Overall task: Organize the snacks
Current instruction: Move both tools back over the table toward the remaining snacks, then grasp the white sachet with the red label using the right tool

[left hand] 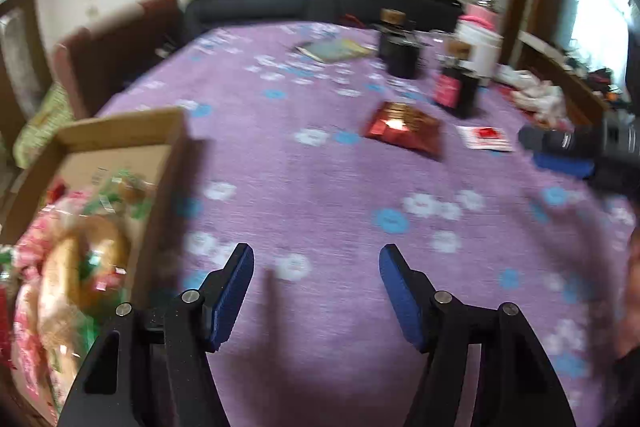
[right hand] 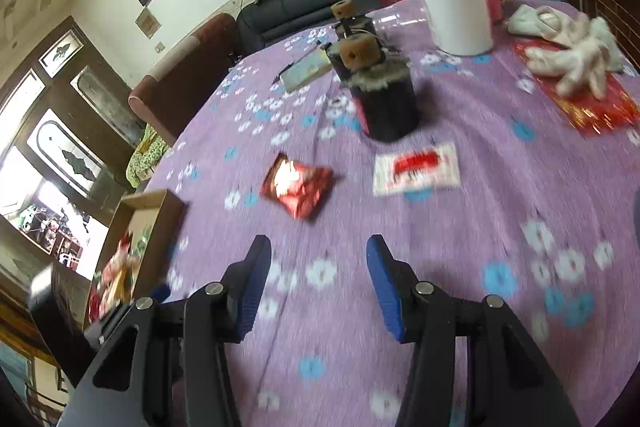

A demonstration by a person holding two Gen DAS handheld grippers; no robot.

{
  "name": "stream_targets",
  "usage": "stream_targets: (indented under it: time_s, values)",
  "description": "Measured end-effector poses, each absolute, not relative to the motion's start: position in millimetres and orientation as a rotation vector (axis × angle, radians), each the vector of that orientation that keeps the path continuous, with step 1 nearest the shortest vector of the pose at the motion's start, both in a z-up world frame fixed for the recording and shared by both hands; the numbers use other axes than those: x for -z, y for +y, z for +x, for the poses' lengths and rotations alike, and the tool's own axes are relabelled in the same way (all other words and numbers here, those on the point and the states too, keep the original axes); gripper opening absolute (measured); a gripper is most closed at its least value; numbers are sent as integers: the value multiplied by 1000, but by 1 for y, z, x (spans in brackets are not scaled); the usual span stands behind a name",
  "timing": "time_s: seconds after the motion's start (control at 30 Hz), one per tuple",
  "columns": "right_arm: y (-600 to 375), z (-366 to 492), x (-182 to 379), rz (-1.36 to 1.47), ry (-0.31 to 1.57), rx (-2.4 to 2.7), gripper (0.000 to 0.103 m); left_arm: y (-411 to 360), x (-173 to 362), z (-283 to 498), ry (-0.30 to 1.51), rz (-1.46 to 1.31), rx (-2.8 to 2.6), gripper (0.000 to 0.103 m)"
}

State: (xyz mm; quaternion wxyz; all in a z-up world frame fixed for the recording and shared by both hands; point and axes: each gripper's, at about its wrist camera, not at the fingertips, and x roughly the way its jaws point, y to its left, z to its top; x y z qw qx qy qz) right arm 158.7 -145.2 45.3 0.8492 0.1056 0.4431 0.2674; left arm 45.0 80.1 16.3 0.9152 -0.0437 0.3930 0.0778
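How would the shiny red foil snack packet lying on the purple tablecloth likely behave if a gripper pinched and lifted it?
The red foil packet looks thin and crinkled, so it would probably flex rather than stay stiff. Its glossy surface catches the light, so it may slip between pads. It lies flat on the tablecloth and seems light, so a push would likely slide it.

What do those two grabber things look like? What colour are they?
Both look alike. The left gripper and the right gripper each have two black plastic fingers tipped with ridged blue pads, joined by round silver pins. No cables or markings show, and no sleeve is clearly visible.
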Motion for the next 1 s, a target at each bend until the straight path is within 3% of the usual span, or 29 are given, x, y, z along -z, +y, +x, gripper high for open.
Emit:
stream_targets:
  time_s: [0.1,0.37,0.57,0.63,0.8,1.0]
  values:
    - [-125,184,-40,216,955,-576,43,92,-17,41,791,-122,-162,69]
    - [-75,249,-19,206,945,-584,41,95,-22,39,750,-109,-182,69]
    - [-52,204,-1,173,1116,-848,41,101,-21,40,760,-142,-176,69]
    - [-61,185,-9,169,1128,-926,41,101,-21,41,766,-146,-167,69]
    - [-129,222,-54,-5,871,-518,41,99,-19,43,775,-142,-165,69]
    - [-168,271,-15,110,954,-475,42,100,-19,44,776,-144,-165,69]
